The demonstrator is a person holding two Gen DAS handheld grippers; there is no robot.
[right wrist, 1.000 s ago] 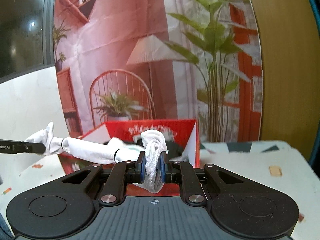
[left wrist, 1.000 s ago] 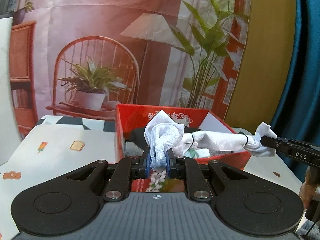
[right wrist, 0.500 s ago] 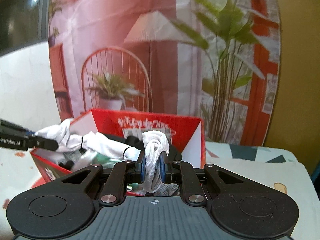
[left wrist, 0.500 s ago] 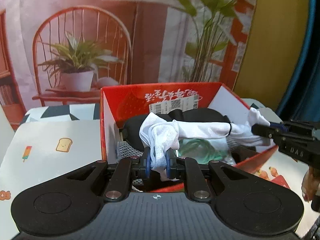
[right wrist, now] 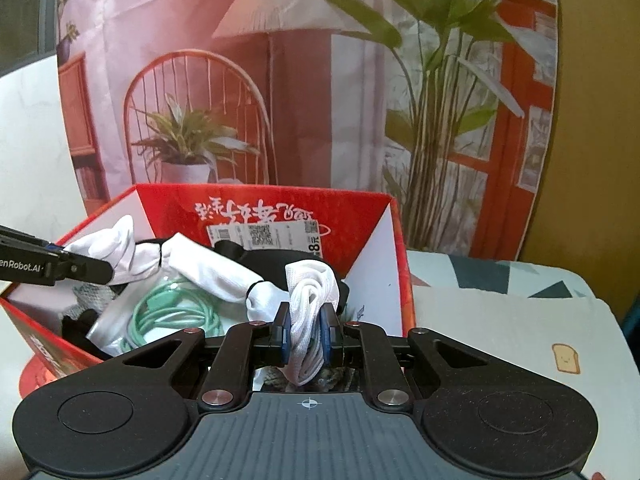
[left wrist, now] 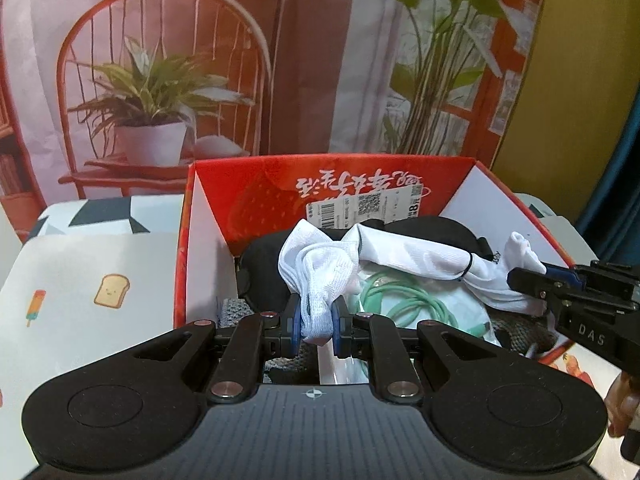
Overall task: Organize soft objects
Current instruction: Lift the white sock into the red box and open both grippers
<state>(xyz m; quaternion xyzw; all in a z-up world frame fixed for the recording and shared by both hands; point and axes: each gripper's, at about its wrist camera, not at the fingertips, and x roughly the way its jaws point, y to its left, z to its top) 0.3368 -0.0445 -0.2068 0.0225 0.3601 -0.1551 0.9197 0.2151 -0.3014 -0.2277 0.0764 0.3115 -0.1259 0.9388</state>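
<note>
Both jaws pinch the white sock roll (left wrist: pixel 404 258), left gripper (left wrist: pixel 314 325) and right gripper (right wrist: pixel 305 335), stretched left-right above the red box (left wrist: pixel 182 256)

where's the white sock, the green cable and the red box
white sock (left wrist: pixel 416 258): left wrist view, on its stretched middle
green cable (left wrist: pixel 400 300): left wrist view, on a coiled loop
red box (right wrist: pixel 248 200): right wrist view, on its far wall

The left hand-held gripper (left wrist: pixel 316 326) is matte black: a ribbed grey-black body, two round discs, angled link arms with silver screws, blue pads on its fingers. The right hand-held gripper (right wrist: pixel 306 334) matches it; its side reads "DAS" in white.
</note>
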